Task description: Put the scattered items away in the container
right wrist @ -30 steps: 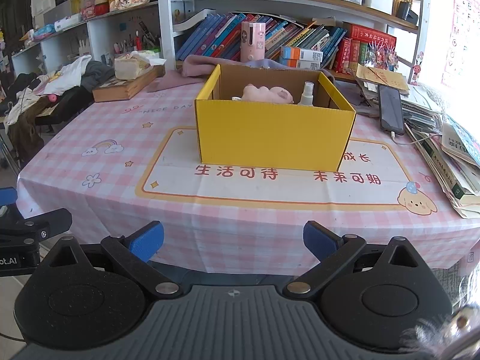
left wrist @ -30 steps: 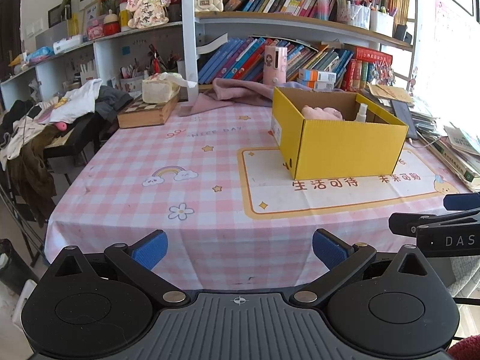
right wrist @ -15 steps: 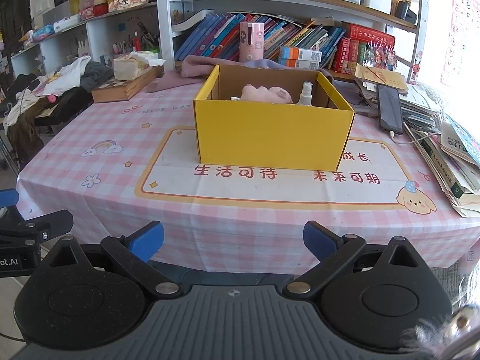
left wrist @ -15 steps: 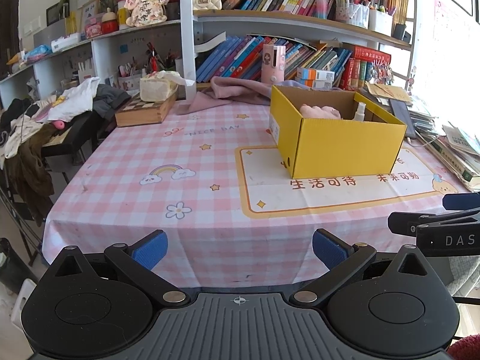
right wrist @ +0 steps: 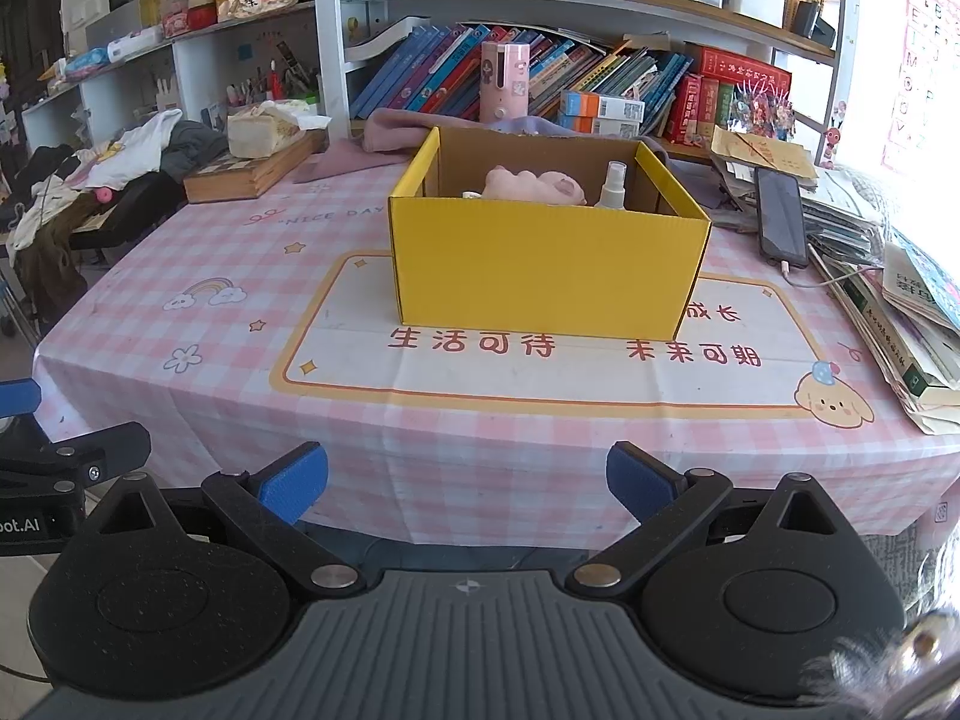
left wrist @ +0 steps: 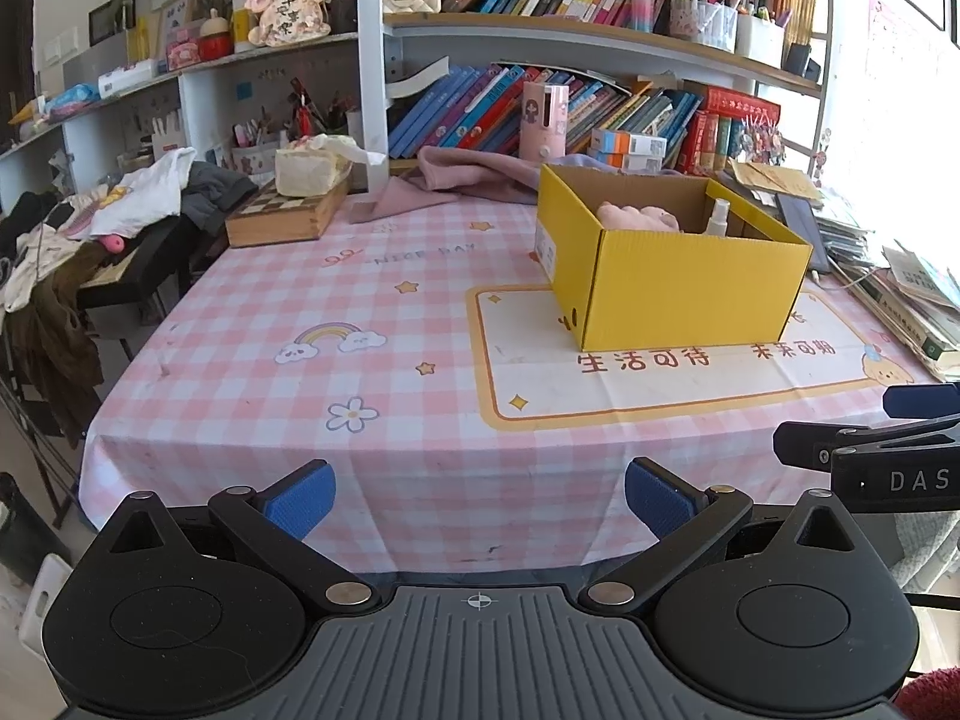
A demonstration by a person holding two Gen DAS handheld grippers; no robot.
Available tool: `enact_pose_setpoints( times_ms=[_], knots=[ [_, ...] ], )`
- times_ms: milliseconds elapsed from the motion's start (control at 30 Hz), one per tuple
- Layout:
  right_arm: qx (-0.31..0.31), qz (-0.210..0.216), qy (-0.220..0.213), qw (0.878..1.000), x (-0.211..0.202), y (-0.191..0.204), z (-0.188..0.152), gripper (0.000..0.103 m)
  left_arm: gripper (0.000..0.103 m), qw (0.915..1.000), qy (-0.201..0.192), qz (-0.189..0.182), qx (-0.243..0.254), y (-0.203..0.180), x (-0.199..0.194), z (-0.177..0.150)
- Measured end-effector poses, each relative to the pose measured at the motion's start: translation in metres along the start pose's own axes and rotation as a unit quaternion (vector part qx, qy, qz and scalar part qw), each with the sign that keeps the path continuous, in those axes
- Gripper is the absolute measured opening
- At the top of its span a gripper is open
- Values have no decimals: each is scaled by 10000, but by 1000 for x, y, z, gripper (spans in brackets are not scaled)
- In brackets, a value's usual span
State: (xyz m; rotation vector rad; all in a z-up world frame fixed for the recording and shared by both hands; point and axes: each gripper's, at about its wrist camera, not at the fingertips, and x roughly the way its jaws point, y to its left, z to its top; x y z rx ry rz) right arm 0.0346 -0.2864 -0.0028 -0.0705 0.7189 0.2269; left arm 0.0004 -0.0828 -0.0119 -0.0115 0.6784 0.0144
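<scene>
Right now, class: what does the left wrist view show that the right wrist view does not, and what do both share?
Only the left wrist view shows the yellow box's left side wall, with a white label. Only the right wrist view shows the dark phone in full, its cable plugged in, and the puppy print whole. Both show the pink soft item and spray bottle inside the box, and open, empty grippers.

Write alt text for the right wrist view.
A yellow box stands on a pink checked tablecloth, holding a pink soft toy and a spray bottle. The open, empty right gripper is in the foreground; bookshelves stand behind.
</scene>
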Motion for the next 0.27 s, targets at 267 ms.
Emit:
enact_pose_setpoints(
  times_ms=[267],
  knots=[
    [-14,6,50,10000,3,1,1,100,103,10000,18,-18,-67,3,3,0]
  ],
)
